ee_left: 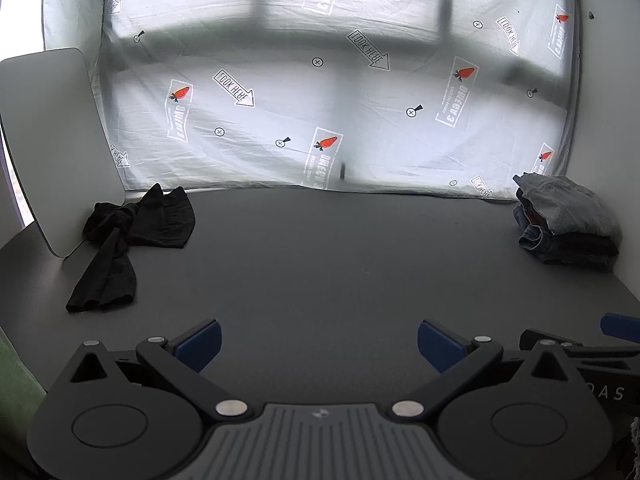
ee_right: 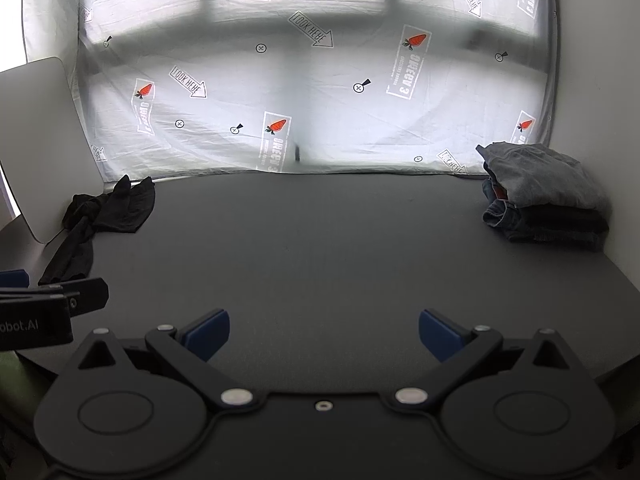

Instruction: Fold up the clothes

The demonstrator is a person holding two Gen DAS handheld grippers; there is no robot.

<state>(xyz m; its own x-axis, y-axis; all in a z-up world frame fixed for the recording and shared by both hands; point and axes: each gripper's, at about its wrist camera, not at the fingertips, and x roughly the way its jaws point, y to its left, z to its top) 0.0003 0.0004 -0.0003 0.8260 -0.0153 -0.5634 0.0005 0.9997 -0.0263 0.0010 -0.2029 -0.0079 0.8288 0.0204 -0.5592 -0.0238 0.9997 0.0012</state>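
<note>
A crumpled black garment (ee_left: 128, 236) (ee_right: 100, 220) lies at the far left of the dark table (ee_left: 340, 256) (ee_right: 320, 248). At the far right sits a stack of folded clothes (ee_left: 568, 220) (ee_right: 544, 196), a grey piece on top of denim. My left gripper (ee_left: 318, 344) hovers over the near edge of the table, open and holding nothing. My right gripper (ee_right: 324, 334) is beside it, also open and holding nothing. Each gripper shows at the edge of the other's view. Both are well short of the garments.
A white sheet (ee_left: 320, 100) (ee_right: 312, 92) printed with carrots and arrows hangs behind the table. A grey rounded panel (ee_left: 52, 140) (ee_right: 36, 140) leans at the left, beside the black garment. A pale wall (ee_right: 592, 80) stands at the right.
</note>
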